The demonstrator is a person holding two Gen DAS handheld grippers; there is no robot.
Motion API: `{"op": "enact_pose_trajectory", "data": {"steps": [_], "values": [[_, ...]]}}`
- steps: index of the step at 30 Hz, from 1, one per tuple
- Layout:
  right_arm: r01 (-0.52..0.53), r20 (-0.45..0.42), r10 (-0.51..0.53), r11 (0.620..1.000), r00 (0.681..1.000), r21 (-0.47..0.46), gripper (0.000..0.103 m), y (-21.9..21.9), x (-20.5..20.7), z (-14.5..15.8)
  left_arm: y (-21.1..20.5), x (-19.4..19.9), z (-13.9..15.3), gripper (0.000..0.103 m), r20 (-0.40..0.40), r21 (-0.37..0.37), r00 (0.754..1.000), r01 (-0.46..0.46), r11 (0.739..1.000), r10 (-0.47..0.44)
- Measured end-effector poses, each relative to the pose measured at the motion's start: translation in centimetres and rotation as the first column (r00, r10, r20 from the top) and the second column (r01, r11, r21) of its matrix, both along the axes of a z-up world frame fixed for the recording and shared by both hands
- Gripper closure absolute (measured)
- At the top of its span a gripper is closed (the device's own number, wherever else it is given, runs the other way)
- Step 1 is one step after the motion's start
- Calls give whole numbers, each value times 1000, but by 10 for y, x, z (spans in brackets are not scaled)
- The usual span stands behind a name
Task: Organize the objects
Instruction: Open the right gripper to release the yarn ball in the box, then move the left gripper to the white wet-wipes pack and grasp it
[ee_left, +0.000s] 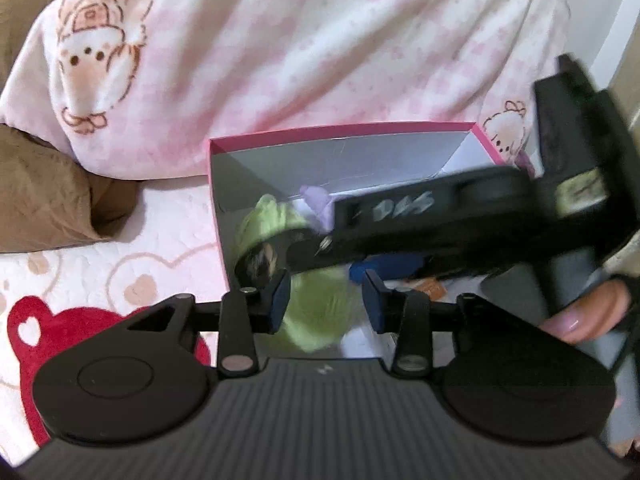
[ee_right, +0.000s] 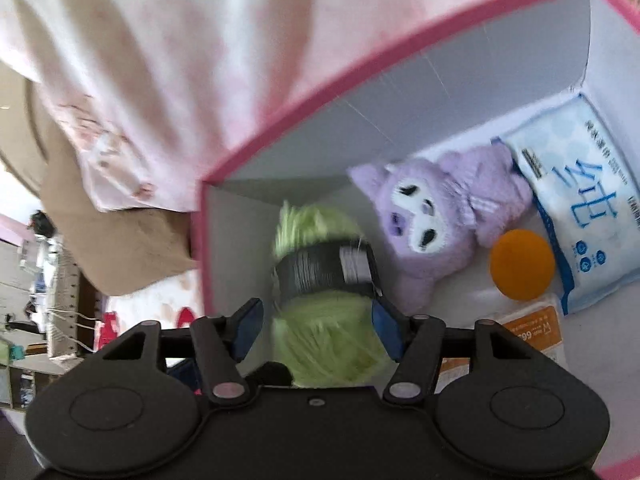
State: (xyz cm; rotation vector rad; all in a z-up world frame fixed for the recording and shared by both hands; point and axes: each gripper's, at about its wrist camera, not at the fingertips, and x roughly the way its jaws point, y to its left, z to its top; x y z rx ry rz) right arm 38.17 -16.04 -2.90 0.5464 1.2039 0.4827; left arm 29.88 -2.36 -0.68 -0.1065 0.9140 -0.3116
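Now I'm mid drop-off w/ the right gripper (ee_right: 318, 326): jaws spread, left pad clear of the green yarn ball (ee_right: 324, 300), which sits low inside the pink-rimmed box (ee_right: 400, 60) beside the purple plush (ee_right: 436, 216). Left gripper (ee_left: 326, 300) part open, empty (blurry). Next, I'd say: lift the right one clear w/o snagging yarn.

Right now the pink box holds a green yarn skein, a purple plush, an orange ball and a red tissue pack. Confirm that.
One detail is wrong: the tissue pack is blue and white, not red, as the right wrist view shows. The yarn skein, purple plush and orange ball do lie inside the pink box.
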Motion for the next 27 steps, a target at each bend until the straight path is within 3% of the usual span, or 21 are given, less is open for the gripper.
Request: {"op": "enact_pose_trajectory", "data": {"steps": [3,6,11,14,21,27], "values": [[-2,63,3,1000,998,-18,36,-10,-12,28,4,-12,11,63,-1,-12,1000,3,1000,-3],[-1,152,16,995,988,-96,36,-22,-33,60,9,-27,24,61,-2,-2,1000,3,1000,-3],[-21,315,116,957,942,-289,34,-27,-97,102,20,-56,47,51,-25,-4,1000,3,1000,-3],[-40,371,169,943,913,-330,34,-33,-130,122,25,-73,59,50,-35,5,999,8,1000,-7],[-81,447,243,932,861,-352,31,-30,-192,161,36,-116,92,45,-26,49,999,30,998,-29],[-127,387,241,947,890,-296,27,-31,-227,153,50,-140,91,40,-30,46,1000,12,999,-11]]}}
